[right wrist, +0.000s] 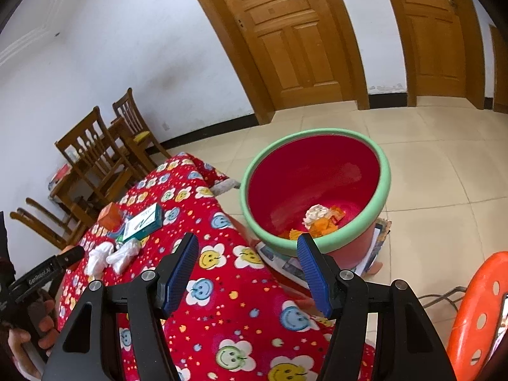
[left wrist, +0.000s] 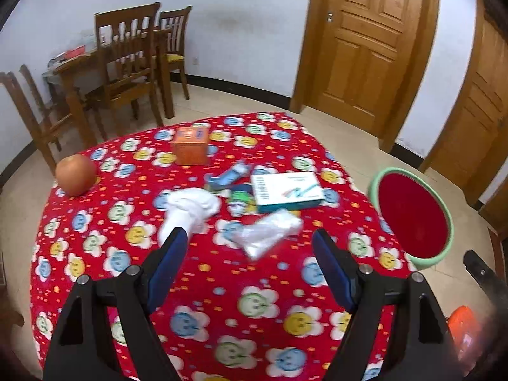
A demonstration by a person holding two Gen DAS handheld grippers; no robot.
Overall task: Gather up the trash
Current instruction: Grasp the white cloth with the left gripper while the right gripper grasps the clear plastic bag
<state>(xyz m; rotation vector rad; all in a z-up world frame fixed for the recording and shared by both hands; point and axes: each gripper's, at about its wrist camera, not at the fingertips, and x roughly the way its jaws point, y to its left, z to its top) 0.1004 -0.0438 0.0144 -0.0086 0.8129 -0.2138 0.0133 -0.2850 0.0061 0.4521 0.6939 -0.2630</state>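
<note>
On the red flower-print tablecloth point(left wrist: 222, 270) lie a crumpled white tissue point(left wrist: 190, 209), a clear plastic wrapper point(left wrist: 270, 235), a blue wrapper point(left wrist: 228, 176) and a white-and-teal box point(left wrist: 287, 192). My left gripper point(left wrist: 250, 238) is open and empty, just short of the tissue and the plastic wrapper. My right gripper point(right wrist: 247, 244) is open and empty above the table's edge, near the red bin with a green rim point(right wrist: 317, 190). The bin holds a crumpled tissue and orange wrappers point(right wrist: 320, 219). The tissue point(right wrist: 98, 255) and the plastic wrapper point(right wrist: 125, 254) also show in the right wrist view.
An apple point(left wrist: 76, 174) and an orange box point(left wrist: 190, 146) stand at the table's far side. The bin point(left wrist: 412, 216) stands on the floor right of the table. An orange stool point(right wrist: 476, 317) is near right. Wooden chairs point(left wrist: 127, 63) and doors point(left wrist: 365, 38) lie beyond.
</note>
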